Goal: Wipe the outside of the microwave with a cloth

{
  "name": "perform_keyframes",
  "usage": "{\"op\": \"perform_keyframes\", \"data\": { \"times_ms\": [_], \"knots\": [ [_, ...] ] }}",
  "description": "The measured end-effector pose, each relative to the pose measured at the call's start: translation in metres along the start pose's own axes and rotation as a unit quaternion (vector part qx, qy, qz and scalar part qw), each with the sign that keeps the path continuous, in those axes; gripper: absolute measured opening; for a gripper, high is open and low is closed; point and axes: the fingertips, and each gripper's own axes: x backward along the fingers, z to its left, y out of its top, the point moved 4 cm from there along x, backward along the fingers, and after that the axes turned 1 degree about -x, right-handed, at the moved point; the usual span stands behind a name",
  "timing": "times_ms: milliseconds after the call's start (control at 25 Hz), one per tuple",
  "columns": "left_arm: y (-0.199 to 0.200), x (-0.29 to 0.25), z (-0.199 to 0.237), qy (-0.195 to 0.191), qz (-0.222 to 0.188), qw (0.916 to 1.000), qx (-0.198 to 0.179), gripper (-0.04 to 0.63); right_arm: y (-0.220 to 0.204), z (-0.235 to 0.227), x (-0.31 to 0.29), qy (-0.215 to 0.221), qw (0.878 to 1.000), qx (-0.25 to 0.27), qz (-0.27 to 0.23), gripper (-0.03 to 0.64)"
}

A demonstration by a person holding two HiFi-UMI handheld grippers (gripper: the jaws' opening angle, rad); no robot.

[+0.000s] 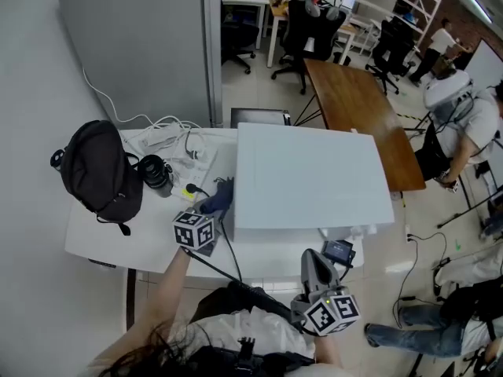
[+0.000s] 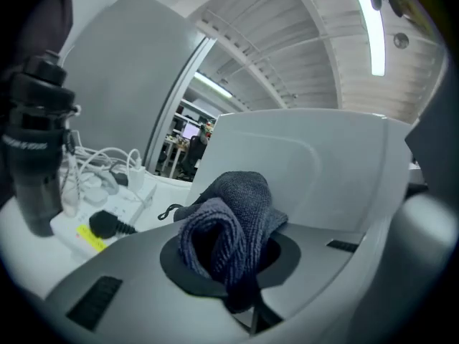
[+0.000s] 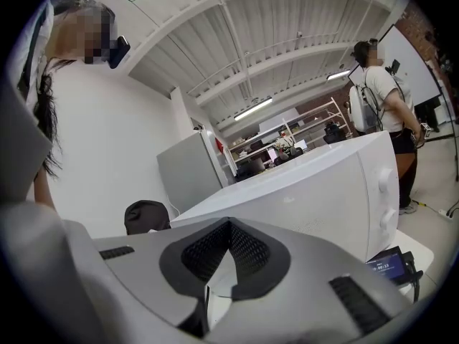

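Two tools: left tool (image 1: 209, 214) clamps blue-grey cloth (image 2: 231, 221) just beside left wall of microwave (image 1: 310, 175) on white tabletop (image 1: 118, 242); right tool (image 3: 229, 258) empty, jaws together, near microwave front.

Bunched dark-blue cloth (image 2: 229, 221) sits beside the white microwave (image 1: 310, 175).

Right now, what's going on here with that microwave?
A person holds a gripper in each hand at a white microwave on a table. The left gripper is clamped on a dark cloth, right by the microwave's left side; I can't tell whether the cloth touches it. The right gripper is shut and empty, low in front of the microwave.
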Motion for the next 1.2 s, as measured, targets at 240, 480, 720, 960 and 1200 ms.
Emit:
{"op": "perform_keyframes", "data": {
  "times_ms": [240, 480, 720, 960, 1200],
  "knots": [
    [-0.048, 0.069, -0.059, -0.013, -0.009, 0.9995, 0.026, 0.051, -0.008, 0.007, -0.003, 0.015, 1.000, -0.007, 0.008, 0.025],
    [-0.037, 0.139, -0.080, 0.111, -0.087, 0.9895, 0.033, 0.051, -0.016, 0.008, 0.009, 0.038, 0.999, -0.004, 0.025, 0.026],
    [-0.013, 0.174, -0.158, 0.146, -0.153, 0.9774, -0.008, 0.051, -0.017, -0.018, 0.057, 0.042, 0.999, -0.010, 0.033, 0.026],
    [-0.032, 0.173, -0.227, 0.179, -0.169, 0.9688, -0.028, 0.051, -0.023, -0.054, 0.109, 0.079, 0.996, 0.007, 0.044, 0.025],
    [-0.032, 0.189, -0.296, 0.221, -0.184, 0.9576, -0.021, 0.051, -0.009, -0.063, 0.151, 0.099, 0.995, -0.007, 0.028, 0.025]
  ]
}}
